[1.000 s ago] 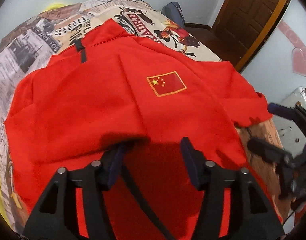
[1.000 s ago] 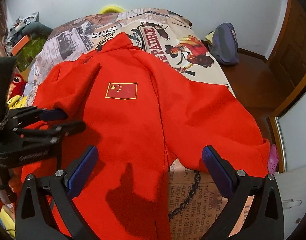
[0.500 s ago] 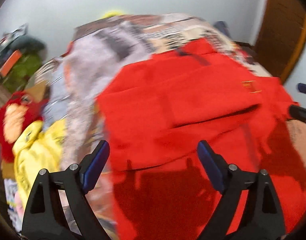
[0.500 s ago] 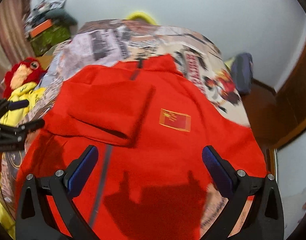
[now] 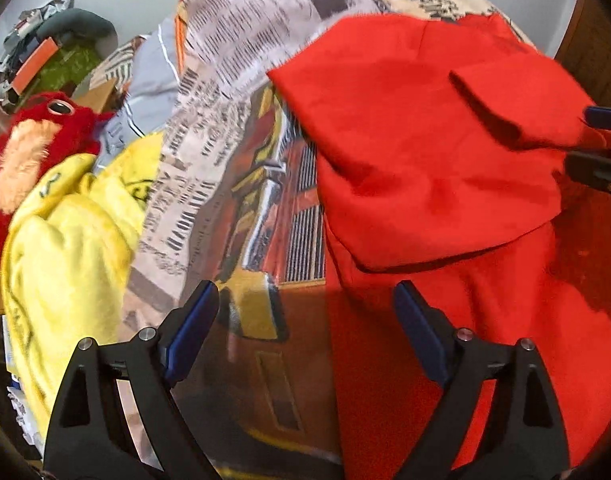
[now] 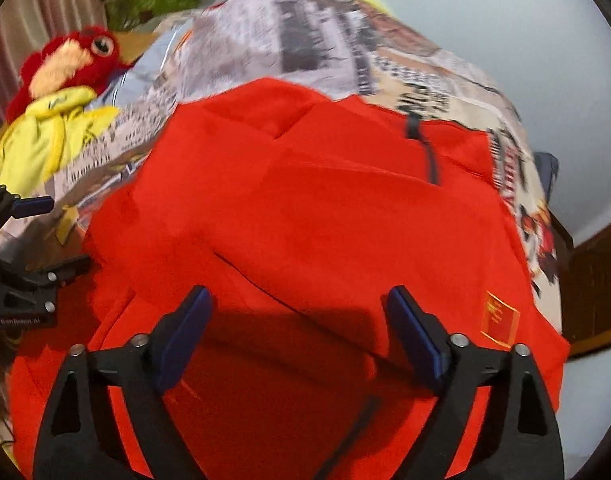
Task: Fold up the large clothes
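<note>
A large red jacket [image 6: 325, 220] with a black zip and a small flag patch [image 6: 499, 318] lies on the bed, one sleeve folded across its front. It also fills the right of the left wrist view [image 5: 425, 160]. My left gripper [image 5: 305, 316] is open and empty above the jacket's left edge and the bedspread. My right gripper [image 6: 297, 320] is open and empty, low over the jacket's lower front. The right gripper's fingertips [image 5: 601, 118] show at the left view's right edge; the left gripper [image 6: 29, 252] shows at the right view's left edge.
The bed has a newspaper-print spread [image 5: 225, 100]. A yellow garment [image 5: 65, 240] and a red plush toy [image 5: 37, 136] lie at the bed's left side. Cluttered shelves [image 5: 45, 52] stand behind them. A wooden door [image 6: 593, 280] is at the right.
Both views have swung left, toward the jacket's left side. The left gripper, narrowly open over red fabric a second ago, now stands wide open and empty. The left sleeve now lies folded over the jacket.
</note>
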Available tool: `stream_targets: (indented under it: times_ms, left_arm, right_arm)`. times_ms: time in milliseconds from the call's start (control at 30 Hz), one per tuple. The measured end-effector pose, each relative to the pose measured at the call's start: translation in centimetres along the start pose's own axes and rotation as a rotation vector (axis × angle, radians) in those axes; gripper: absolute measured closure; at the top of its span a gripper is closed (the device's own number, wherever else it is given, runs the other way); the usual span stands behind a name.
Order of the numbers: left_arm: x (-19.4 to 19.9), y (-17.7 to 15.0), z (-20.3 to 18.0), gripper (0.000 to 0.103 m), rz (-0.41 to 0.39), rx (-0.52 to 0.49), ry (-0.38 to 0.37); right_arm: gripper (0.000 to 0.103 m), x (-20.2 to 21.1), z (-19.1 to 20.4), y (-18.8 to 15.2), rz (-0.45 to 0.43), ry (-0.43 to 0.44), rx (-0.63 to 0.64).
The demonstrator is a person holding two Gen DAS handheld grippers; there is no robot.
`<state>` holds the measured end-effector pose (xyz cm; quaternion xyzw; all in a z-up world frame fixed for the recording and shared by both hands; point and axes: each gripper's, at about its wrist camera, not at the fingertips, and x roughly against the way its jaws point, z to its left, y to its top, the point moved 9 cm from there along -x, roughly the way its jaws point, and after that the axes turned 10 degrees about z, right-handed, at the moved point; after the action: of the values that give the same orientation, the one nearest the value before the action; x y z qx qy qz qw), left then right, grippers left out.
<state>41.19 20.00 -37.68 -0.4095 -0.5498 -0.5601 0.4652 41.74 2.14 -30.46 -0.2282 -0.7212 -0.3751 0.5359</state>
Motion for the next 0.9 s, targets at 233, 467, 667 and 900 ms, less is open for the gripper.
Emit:
stream_targets:
  times_ms: [233,467,667,900]
  left_arm:
    - [-2.1,1.0,0.1,0.012,-0.005,0.038,-0.003]
    - [-2.2,1.9,0.6,0.011,-0.010,0.093,0.006]
    - [-1.9,1.7,2.5,0.011,-0.017,0.194,0.015]
    - [-1.1,1.9,4.2,0.011,-0.051,0.300,0.051]
  right_arm:
    - [0.060,-0.7,0.8,1.5,-0.073,-0.095,0.031]
    - [0.096,2.0,-2.0,2.5,-0.150,-0.057,-0.083]
    - [0.097,8.3,-9.5,0.9,-0.277,-0.035,-0.287]
    - [0.097,12.9,-17.8,-3.7,-0.345,-0.037,-0.487]
